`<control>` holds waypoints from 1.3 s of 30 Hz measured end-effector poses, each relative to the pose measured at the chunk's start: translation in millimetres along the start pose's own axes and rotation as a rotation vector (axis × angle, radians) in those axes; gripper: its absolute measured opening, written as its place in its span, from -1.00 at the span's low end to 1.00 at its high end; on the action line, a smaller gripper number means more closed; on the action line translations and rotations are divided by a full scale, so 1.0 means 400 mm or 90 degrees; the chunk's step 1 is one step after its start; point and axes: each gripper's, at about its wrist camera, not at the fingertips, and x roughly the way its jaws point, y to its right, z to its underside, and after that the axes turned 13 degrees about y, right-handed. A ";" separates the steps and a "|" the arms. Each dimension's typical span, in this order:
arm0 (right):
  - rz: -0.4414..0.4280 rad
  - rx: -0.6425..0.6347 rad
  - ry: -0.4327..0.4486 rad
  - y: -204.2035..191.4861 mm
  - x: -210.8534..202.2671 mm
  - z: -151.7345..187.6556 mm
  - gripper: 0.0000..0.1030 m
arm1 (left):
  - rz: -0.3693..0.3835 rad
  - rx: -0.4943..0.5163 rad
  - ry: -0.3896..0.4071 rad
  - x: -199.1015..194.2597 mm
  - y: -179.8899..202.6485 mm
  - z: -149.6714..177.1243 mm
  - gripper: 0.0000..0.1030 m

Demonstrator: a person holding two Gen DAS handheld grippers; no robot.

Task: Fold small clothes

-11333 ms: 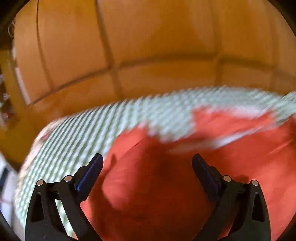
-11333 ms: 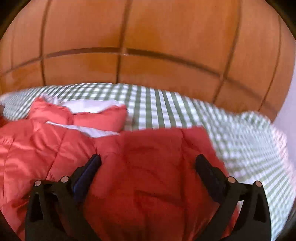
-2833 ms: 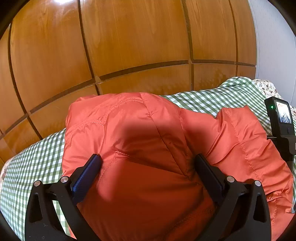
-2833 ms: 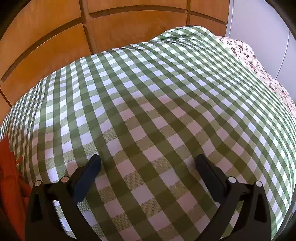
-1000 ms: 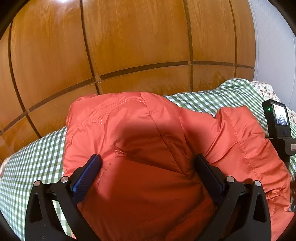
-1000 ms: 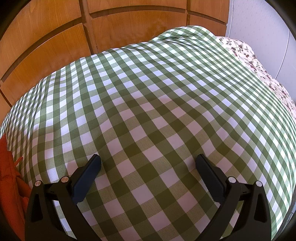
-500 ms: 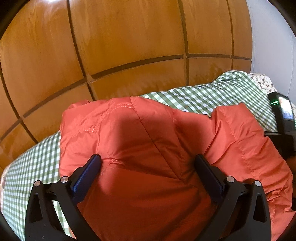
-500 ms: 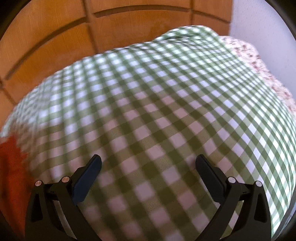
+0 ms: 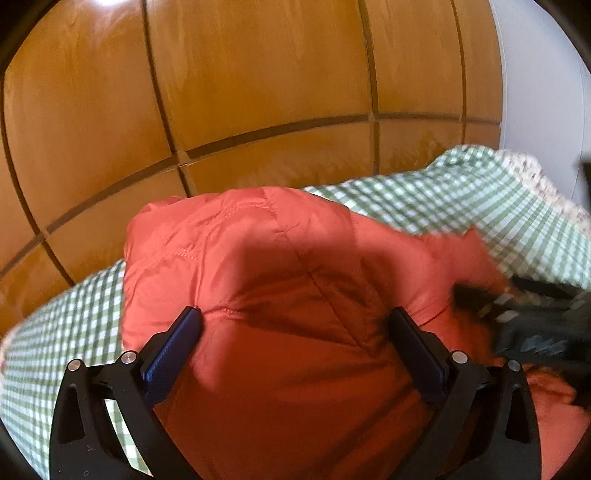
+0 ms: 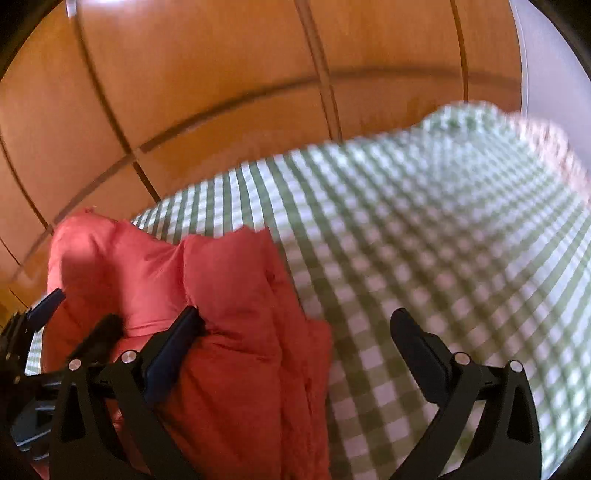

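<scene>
Jaws of the left gripper (image 9: 293, 326) gape wide over the orange padded jacket (image 9: 258, 280), gripping nothing; it lies bunched on the green checked bed cover (image 10: 443, 240). Right gripper (image 10: 293, 328) jaws, equally spread, straddle the jacket's edge, empty.

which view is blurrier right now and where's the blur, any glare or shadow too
Right wrist view is blurrier: the checked cloth smears throughout. Left wrist view is mostly sharp; only the right gripper at its right edge is streaked. Glare sits on the wood panels at top left. A dark shadow falls across the orange jacket in the left wrist view.
</scene>
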 end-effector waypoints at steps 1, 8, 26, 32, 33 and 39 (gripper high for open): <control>0.011 -0.024 0.020 -0.006 -0.009 0.005 0.96 | 0.000 -0.018 -0.001 -0.009 -0.014 0.002 0.94; 0.055 -0.092 0.066 -0.049 -0.024 0.021 0.96 | -0.025 -0.077 0.011 -0.074 -0.086 0.040 0.94; -0.087 0.093 -0.019 0.066 -0.095 0.015 0.97 | -0.021 -0.128 0.031 -0.175 -0.185 0.072 0.94; -0.172 0.101 -0.069 0.054 -0.142 0.035 0.97 | 0.039 -0.196 -0.011 -0.188 -0.256 0.127 0.94; -0.179 0.111 -0.082 0.057 -0.139 0.041 0.97 | 0.051 -0.217 -0.017 -0.183 -0.265 0.135 0.94; -0.199 0.147 -0.138 0.066 -0.101 0.065 0.97 | 0.193 -0.387 -0.094 -0.142 -0.314 0.199 0.94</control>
